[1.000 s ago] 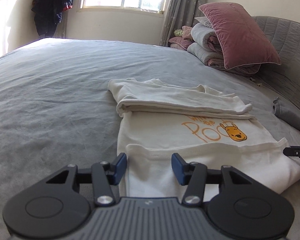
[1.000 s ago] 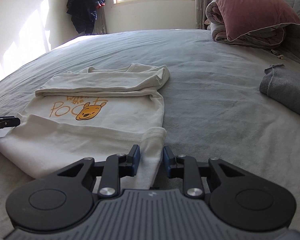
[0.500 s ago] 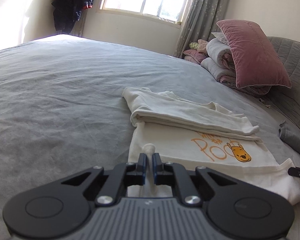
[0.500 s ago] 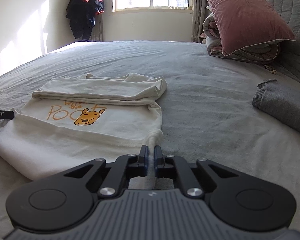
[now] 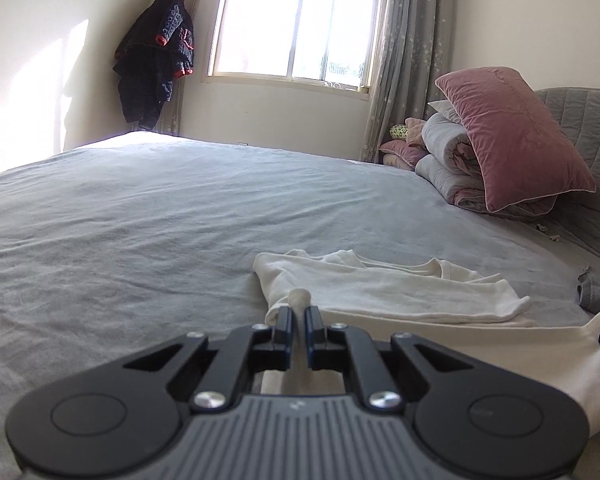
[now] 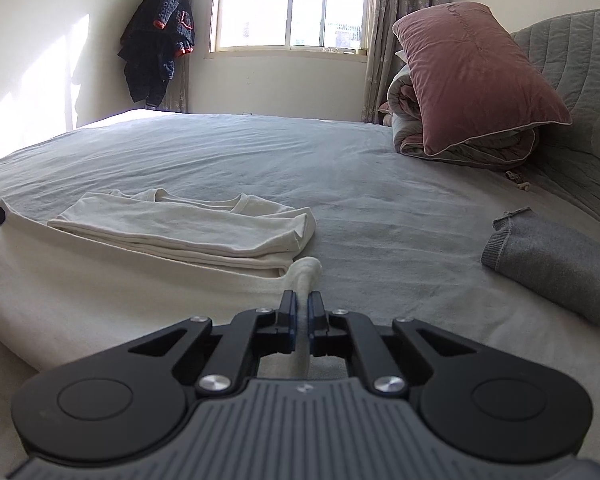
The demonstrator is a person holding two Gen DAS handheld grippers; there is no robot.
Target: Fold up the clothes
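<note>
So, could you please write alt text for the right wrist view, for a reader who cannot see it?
The right gripper is shut on a bunched corner of a cream T-shirt lying partly folded on a grey bed. A folded grey cloth lies to the right, and a pink pillow leans on rolled bedding near the window.

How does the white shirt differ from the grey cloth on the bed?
The white shirt is cream and large; the grey cloth is grey and smaller. The shirt is pinched by the right gripper and the left gripper; the cloth lies apart, untouched. Both are folded on the bed.
</note>
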